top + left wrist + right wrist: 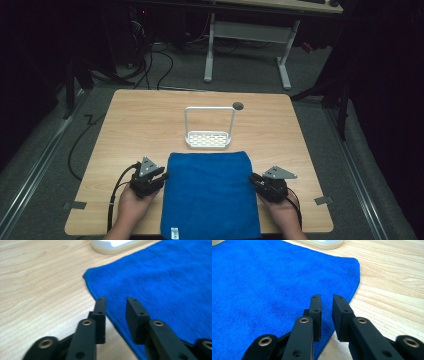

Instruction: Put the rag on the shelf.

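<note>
Blue towel (210, 192) lies flat on the worktop (140, 120), near edge hanging at the worktop's front, far edge just short of the white rack (208, 131). Left gripper (159, 178) sits at the towel's left edge, right gripper (255, 181) at its right edge, both about mid-length. In the left gripper view the left gripper (115, 305) has its jaws narrowly parted, straddling the towel's hem, nothing pinched. In the right gripper view the right gripper (326, 302) has an even slimmer gap, jaws over the towel's right hem, no cloth between the pads (pads look clear of the fabric, though the contact underneath is hard to read). My read: this is the setup for a fold or a lift, both sides lined up, grasp not yet made. Next move likely calls for dropping each lower jaw under the hem, closing on a single layer, then lifting both sides together so the towel doesn't skew toward the rack.
</note>
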